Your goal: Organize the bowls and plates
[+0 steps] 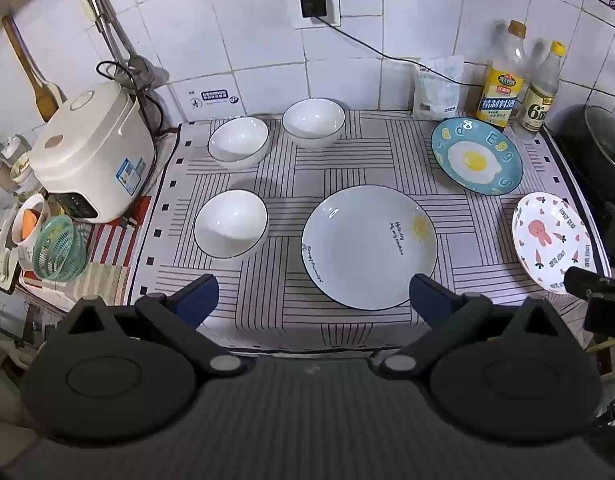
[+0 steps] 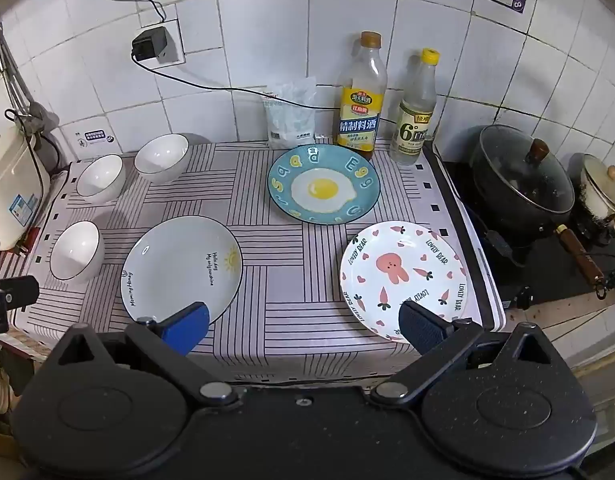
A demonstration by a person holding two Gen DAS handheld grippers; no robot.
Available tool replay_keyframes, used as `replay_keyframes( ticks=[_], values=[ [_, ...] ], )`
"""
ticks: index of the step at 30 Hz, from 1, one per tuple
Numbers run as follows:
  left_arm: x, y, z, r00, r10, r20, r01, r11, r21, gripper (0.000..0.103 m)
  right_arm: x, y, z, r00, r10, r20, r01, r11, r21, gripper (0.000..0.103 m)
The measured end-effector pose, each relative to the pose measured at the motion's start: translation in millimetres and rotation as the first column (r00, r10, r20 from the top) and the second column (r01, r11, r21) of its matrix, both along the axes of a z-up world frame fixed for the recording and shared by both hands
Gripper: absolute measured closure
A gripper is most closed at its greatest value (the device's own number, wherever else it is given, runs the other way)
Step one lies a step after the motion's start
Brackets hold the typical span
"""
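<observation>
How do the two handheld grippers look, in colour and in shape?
Both look alike. The left gripper and the right gripper have matte black bodies with two round discs, silver pivot pins, angled black link arms and blue finger pads. No cables, sleeves or markings show on them.

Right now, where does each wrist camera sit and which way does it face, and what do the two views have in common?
Left wrist: on the left gripper, angled down at the three white bowls; its open fingers show, plus the right gripper's tip at the right edge.
Right wrist: on the right gripper, angled down nearer the rabbit plate and stove pot; its open fingers show.
Shared: the striped cloth, sun plate, egg plate and both bottles.
</observation>
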State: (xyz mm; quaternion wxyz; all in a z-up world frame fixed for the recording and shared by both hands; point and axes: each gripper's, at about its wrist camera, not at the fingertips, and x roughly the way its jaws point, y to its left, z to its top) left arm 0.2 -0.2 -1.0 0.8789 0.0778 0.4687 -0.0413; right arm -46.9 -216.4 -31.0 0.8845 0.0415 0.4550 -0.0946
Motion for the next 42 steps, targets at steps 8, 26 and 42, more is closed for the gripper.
replay_keyframes(
  ticks=[8, 26, 42],
  values=[
    [-8, 2, -6, 0.999, 0.023, -0.031, -0.024, 0.999, -0.035, 0.0, -5, 5, 1, 1.0, 0.01, -0.008, -0.01, 1.0, -0.006, 0.001],
    [-4, 14, -13, 0.998, 0.034, -0.061, -0.038, 0.997, -0.061, 0.0, -5, 6, -2, 1.0, 0.005, -0.016, -0.006, 1.0, -0.013, 0.001],
    [-5, -4, -27, 0.995, 0.032, -0.096, -0.036, 0.999, -0.038, 0.0, -13, -4, -10, 0.999, 0.009, 0.037, -0.009, 1.0, 0.0, 0.001]
  ],
)
